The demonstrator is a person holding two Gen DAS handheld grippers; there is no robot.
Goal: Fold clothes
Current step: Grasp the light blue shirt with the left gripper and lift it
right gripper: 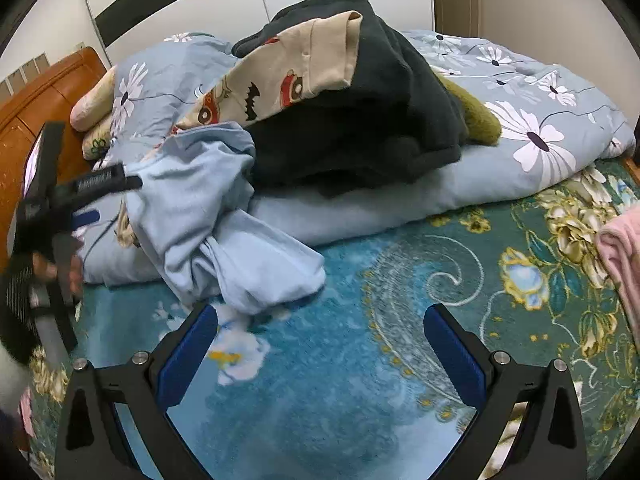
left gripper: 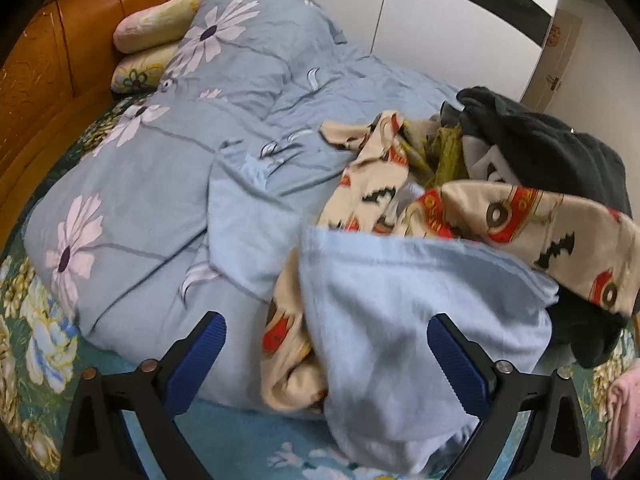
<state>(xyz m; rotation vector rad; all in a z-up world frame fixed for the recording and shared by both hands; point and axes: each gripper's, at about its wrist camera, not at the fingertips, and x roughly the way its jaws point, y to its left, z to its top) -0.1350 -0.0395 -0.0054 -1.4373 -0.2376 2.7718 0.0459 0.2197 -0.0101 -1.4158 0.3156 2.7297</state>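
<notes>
Left wrist view: the left gripper (left gripper: 326, 354), jaws apart and gripping nothing, hovers over a pale blue garment (left gripper: 400, 320) heaped on the bed's quilt (left gripper: 160, 168) (printed clothes behind). Right wrist view: the right gripper (right gripper: 320, 354), jaws apart, hangs above the teal floral sheet (right gripper: 360, 360).

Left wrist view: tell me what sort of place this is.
Most likely a bedroom. A floral duvet lies bunched on a bed, pillows rest against a wooden headboard, and a pile of clothes waits on the bedding.
</notes>
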